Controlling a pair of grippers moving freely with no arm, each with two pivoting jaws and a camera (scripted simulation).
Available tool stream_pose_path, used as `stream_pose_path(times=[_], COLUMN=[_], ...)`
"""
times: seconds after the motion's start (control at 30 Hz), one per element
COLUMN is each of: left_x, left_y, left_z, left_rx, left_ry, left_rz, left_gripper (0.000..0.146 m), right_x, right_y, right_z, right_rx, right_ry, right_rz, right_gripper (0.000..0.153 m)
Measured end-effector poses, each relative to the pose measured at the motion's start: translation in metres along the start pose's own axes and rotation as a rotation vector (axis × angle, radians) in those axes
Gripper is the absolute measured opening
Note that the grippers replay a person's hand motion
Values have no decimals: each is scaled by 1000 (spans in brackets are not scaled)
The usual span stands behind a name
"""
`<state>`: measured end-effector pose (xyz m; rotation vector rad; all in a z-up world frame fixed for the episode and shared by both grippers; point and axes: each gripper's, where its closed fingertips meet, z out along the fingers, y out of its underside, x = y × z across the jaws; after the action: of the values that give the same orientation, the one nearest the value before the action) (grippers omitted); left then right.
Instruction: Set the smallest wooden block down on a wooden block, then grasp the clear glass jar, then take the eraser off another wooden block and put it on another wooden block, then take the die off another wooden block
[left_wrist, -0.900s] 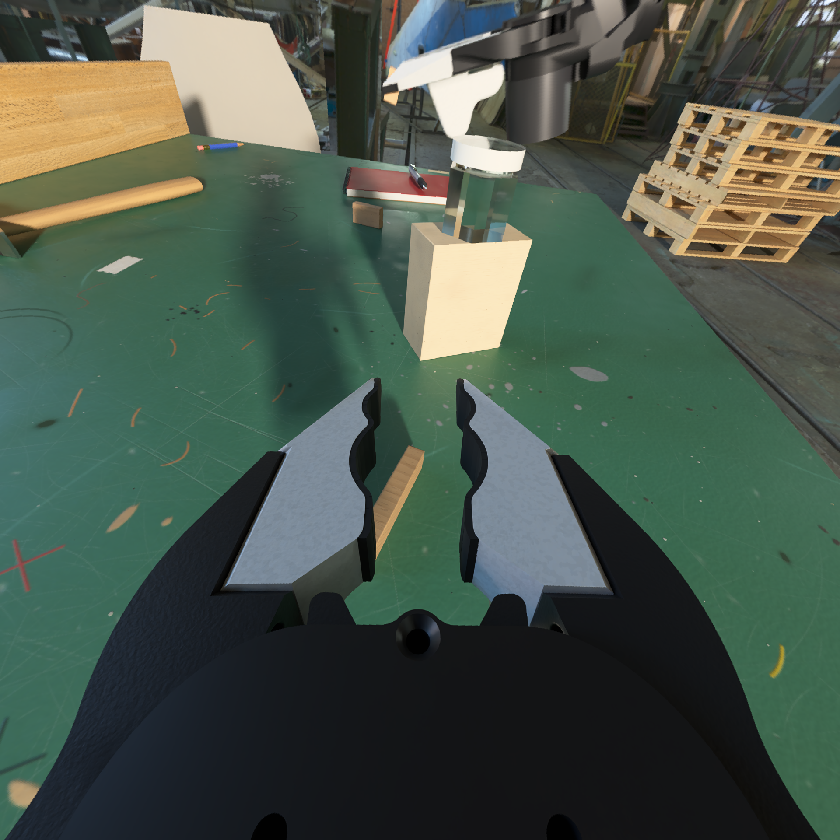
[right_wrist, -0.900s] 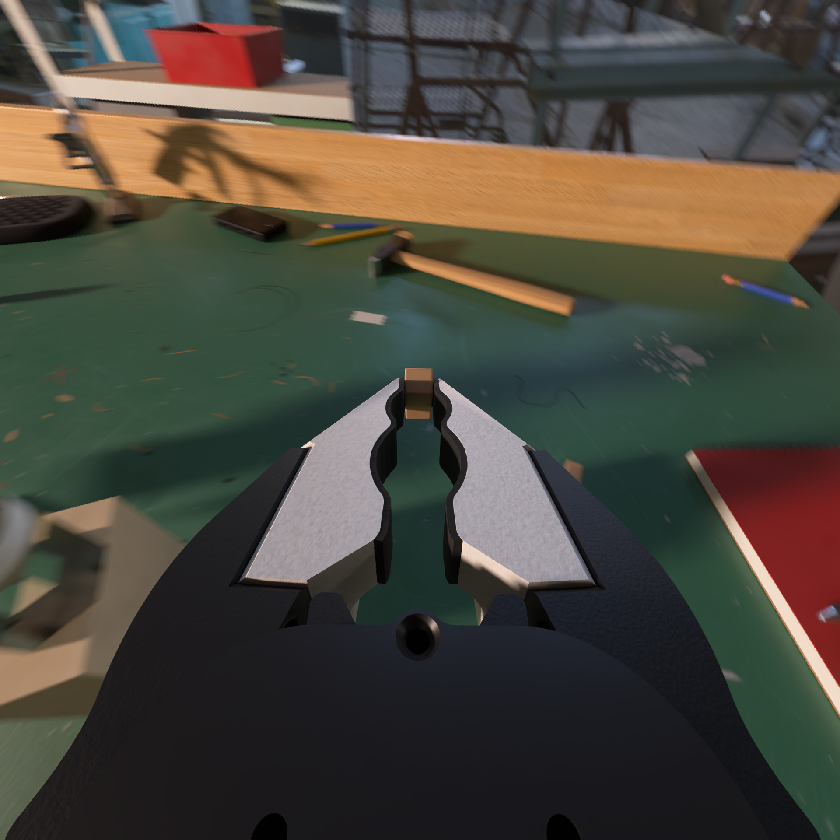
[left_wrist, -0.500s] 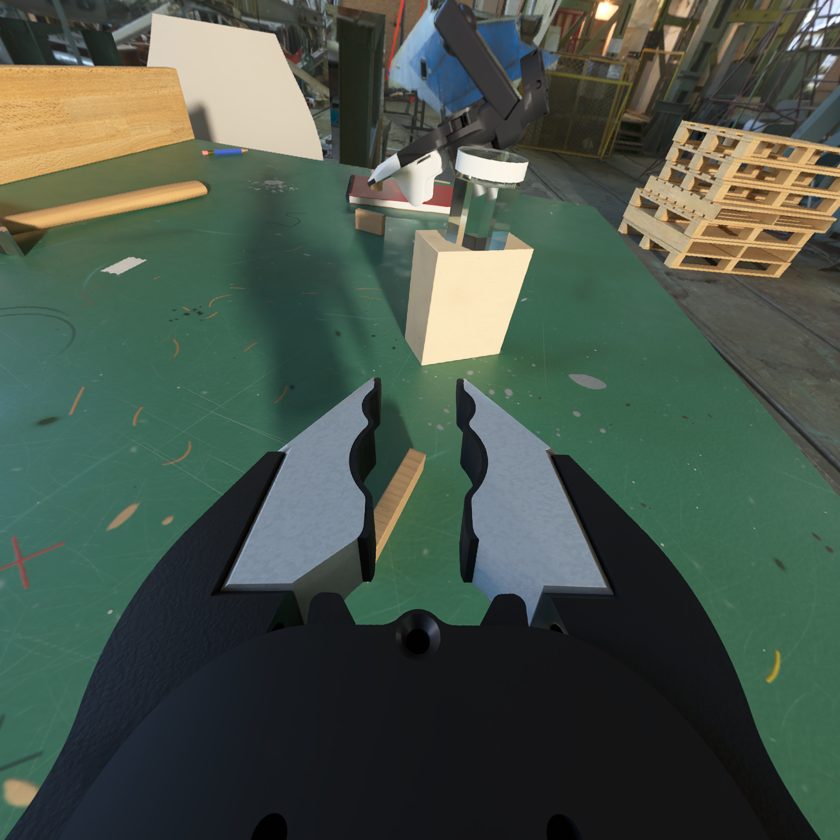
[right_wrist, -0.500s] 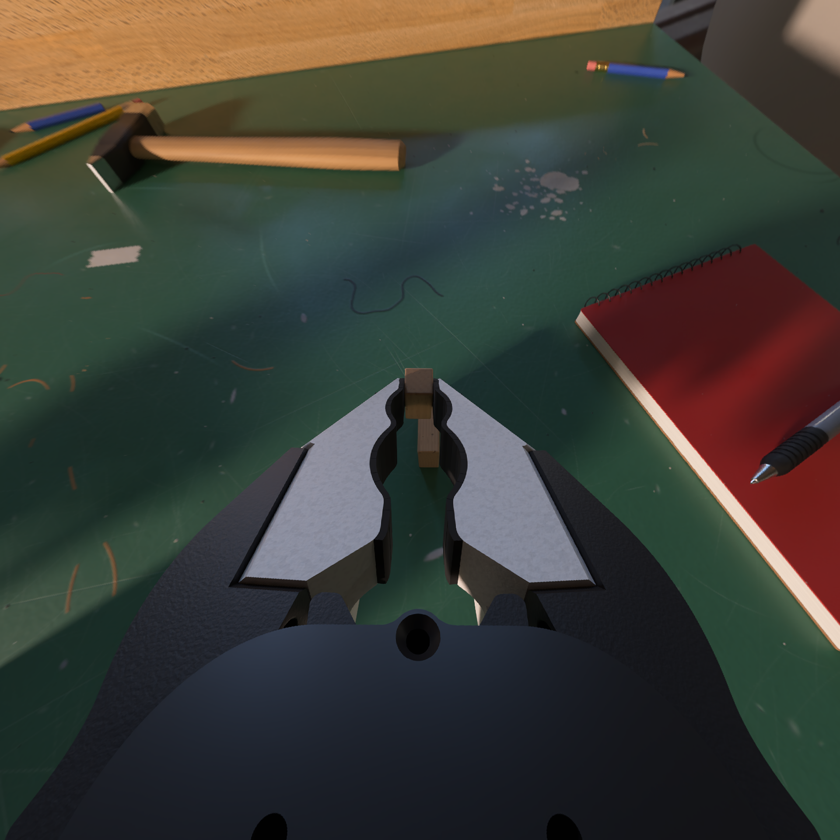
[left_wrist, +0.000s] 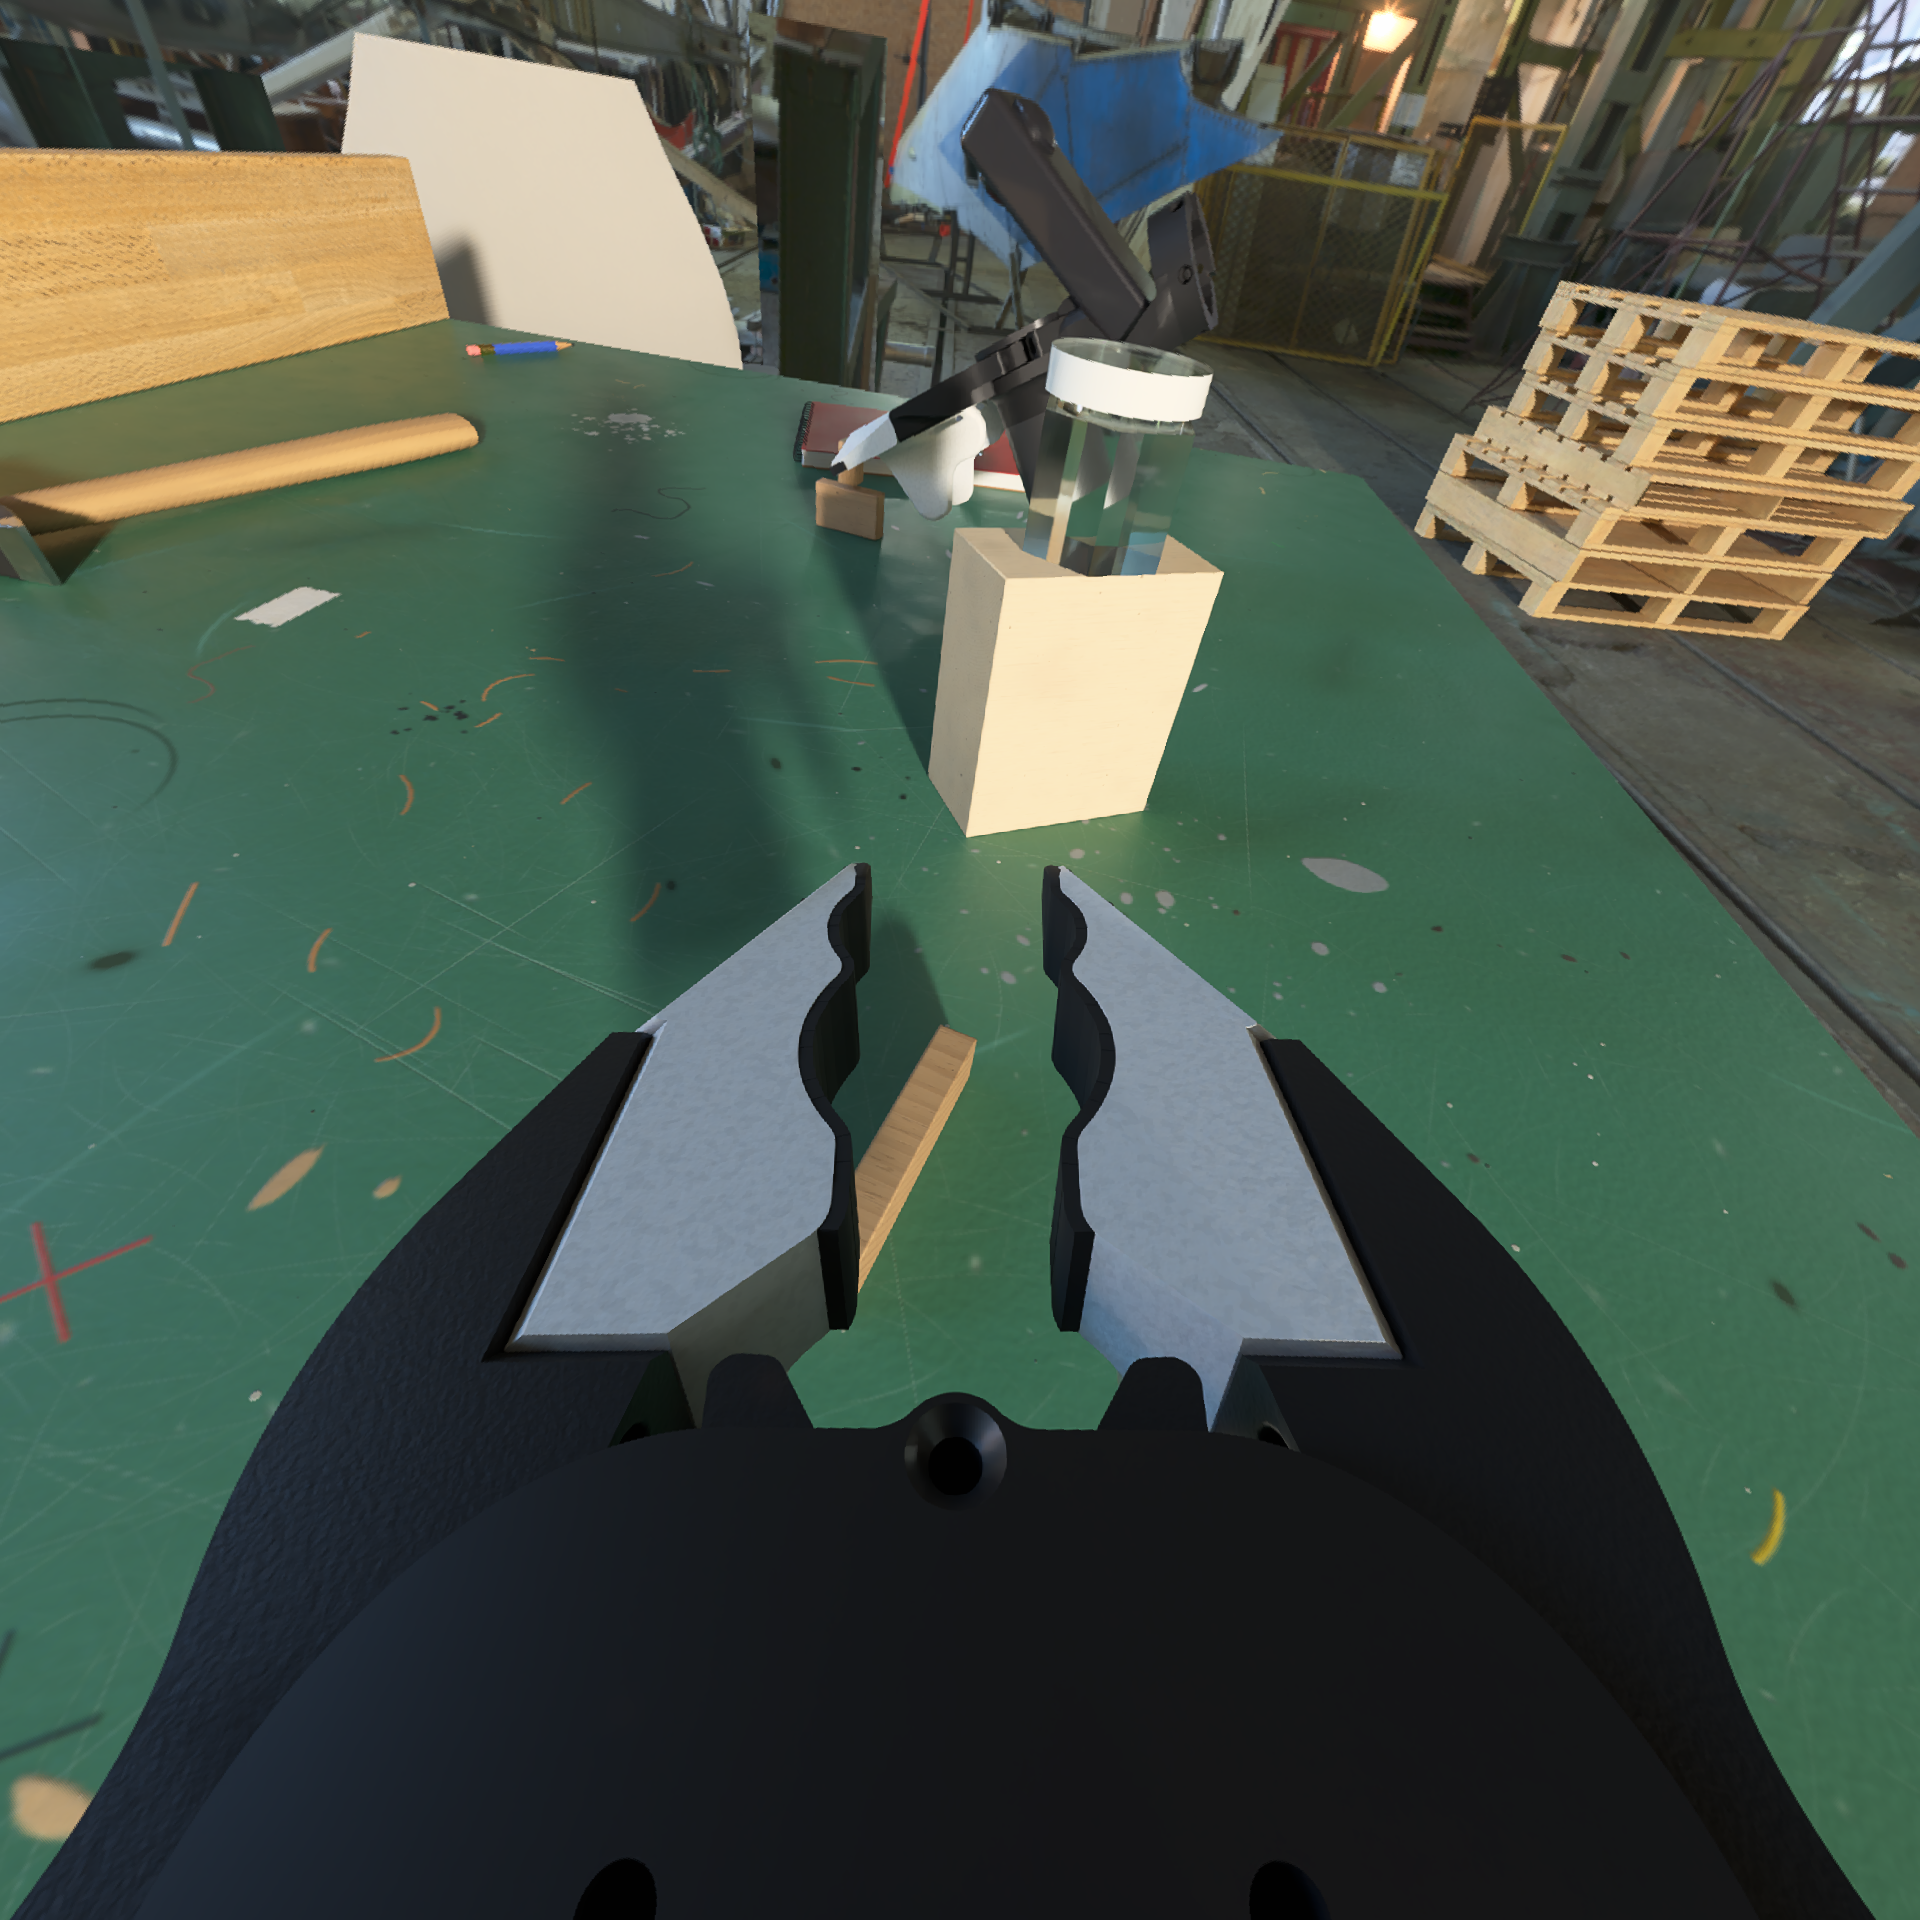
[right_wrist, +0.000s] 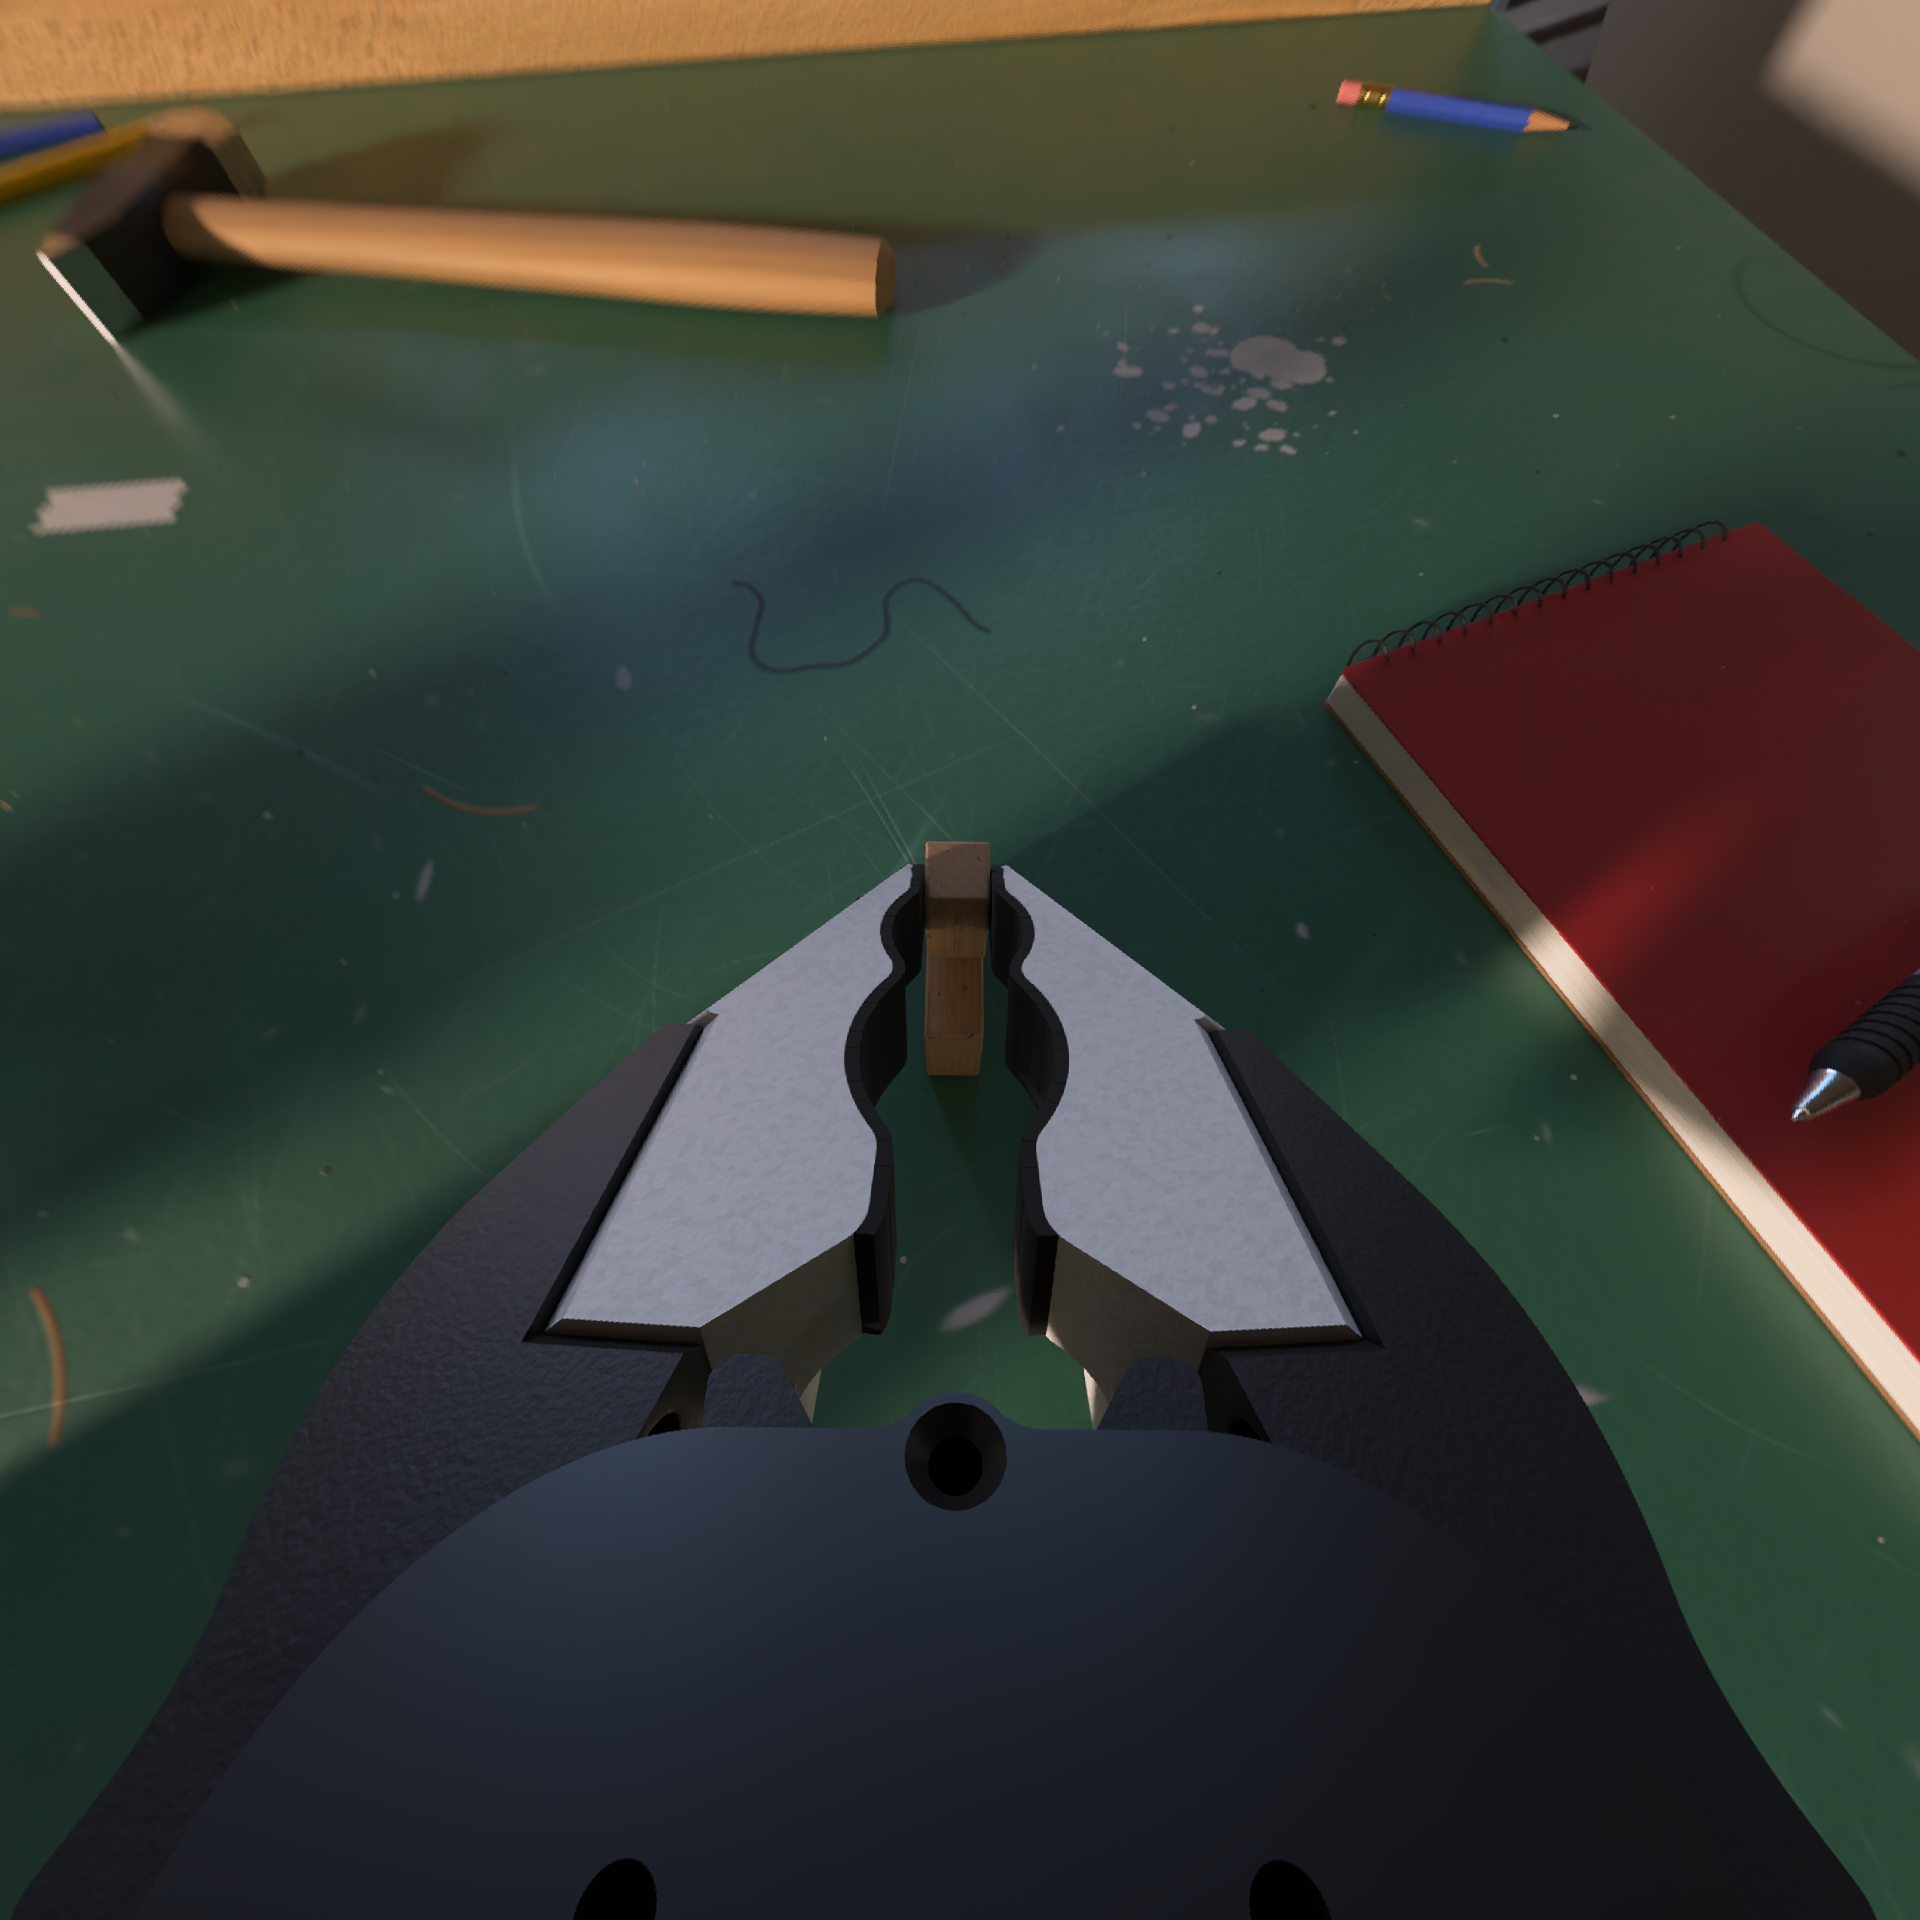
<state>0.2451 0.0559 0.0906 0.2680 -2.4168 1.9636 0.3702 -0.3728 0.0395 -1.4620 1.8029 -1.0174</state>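
**Small block lowered over the brown block**

Down from its earlier height, the right gripper (right_wrist: 956, 883) has brought the smallest wooden block (right_wrist: 958, 871) over a brown wooden block (right_wrist: 954, 1003) lying on the green table (right_wrist: 416, 935). Its jaws are narrow, clamped on the little block at their very tips, and the brown block shows directly beneath, between the fingers; whether the two blocks touch cannot be told. In the left wrist view the same pair sits far ahead, the right gripper (left_wrist: 847, 457) tilted down over the brown block (left_wrist: 850, 509).

The left gripper (left_wrist: 954, 883) hangs with its jaws wide and nothing between them. A thin wooden slat (left_wrist: 914, 1132) lies on the table under its left finger. Ahead and slightly right stands a tall pale wooden block (left_wrist: 1060, 696), with the clear glass jar (left_wrist: 1112, 468) upright on top, white band at its rim.

To the right of the right gripper lies a red spiral notebook (right_wrist: 1662, 810) with a pen (right_wrist: 1870, 1060) on it, close enough to limit sideways room; the left side is open table. Farther ahead lie a hammer (right_wrist: 499, 249) and a blue pencil (right_wrist: 1455, 109) near the far edge, backed by a wooden board (right_wrist: 623, 31).

The table's right edge runs close beside the pale block in the left wrist view; beyond it is workshop floor with stacked pallets (left_wrist: 1683, 468).
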Motion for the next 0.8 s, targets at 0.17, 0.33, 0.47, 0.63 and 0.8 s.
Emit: stream_pose_path(times=[0.17, 0.33, 0.47, 0.63, 0.8], left_x=[-1, -2, -2, -2, -2], left_y=[0, 0, 0, 0, -4], left_z=[0, 0, 0, 0, -1], left_rx=[-1, -1, -2, -4, 11], left_ry=[1, 0, -4, -11, -34], left_rz=[-7, -13, -8, -2, 17], left_gripper=[33, 33, 33, 43, 53], right_x=[-1, -45, -116, -195, -231], right_y=[-28, -79, -87, -45, -4], right_z=[-25, -98, -166, -211, -219], right_rx=[122, 412, 610, 638, 602], right_ry=[-19, -175, -348, -512, -603], right_rz=[81, 100, -13, -193, -240], right_gripper=[43, 74, 87, 87, 79])
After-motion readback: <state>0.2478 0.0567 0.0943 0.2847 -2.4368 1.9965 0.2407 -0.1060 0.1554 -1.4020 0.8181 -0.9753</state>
